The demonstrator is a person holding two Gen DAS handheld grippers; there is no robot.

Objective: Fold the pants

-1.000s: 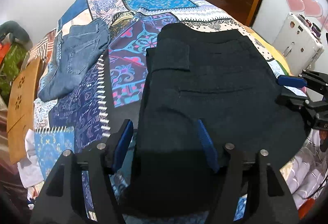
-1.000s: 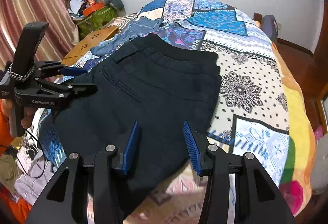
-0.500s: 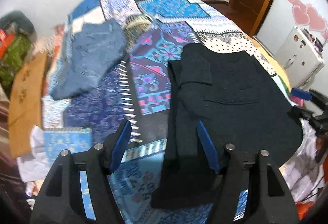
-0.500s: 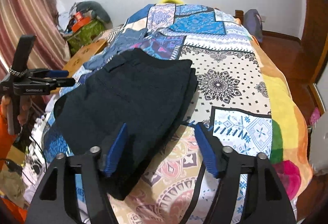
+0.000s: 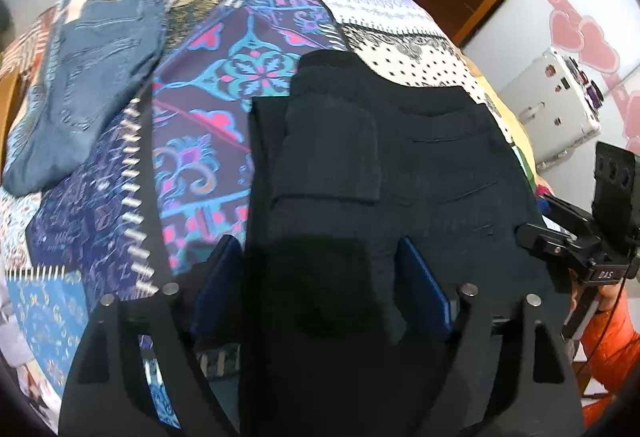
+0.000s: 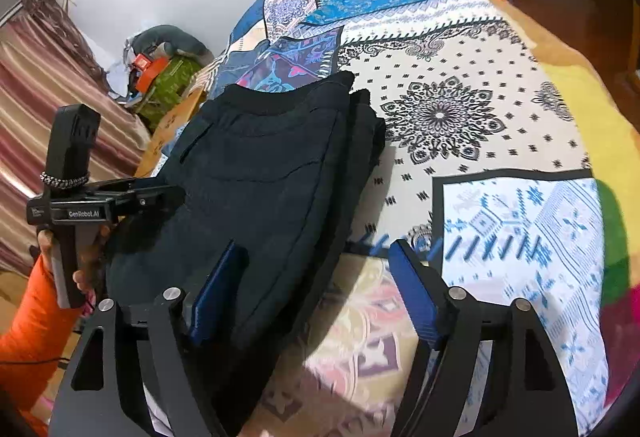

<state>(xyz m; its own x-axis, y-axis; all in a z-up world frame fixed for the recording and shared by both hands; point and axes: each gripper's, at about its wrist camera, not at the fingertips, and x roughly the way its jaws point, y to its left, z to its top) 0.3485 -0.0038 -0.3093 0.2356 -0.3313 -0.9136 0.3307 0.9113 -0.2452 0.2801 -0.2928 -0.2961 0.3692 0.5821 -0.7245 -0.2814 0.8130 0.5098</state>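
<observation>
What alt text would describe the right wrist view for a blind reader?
Folded black pants lie on a patterned bedspread, with the right gripper opening its jaws over their near edge. At the left, an orange-sleeved hand holds the left gripper.

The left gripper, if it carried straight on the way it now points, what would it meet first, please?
Most likely the black pants: the left gripper points steeply down, its jaws opening, with the near edge of the dark cloth between its fingers. How close it is stays unclear.

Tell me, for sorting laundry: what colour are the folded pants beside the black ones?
Blue denim pants, clearest in the left wrist view.
</observation>
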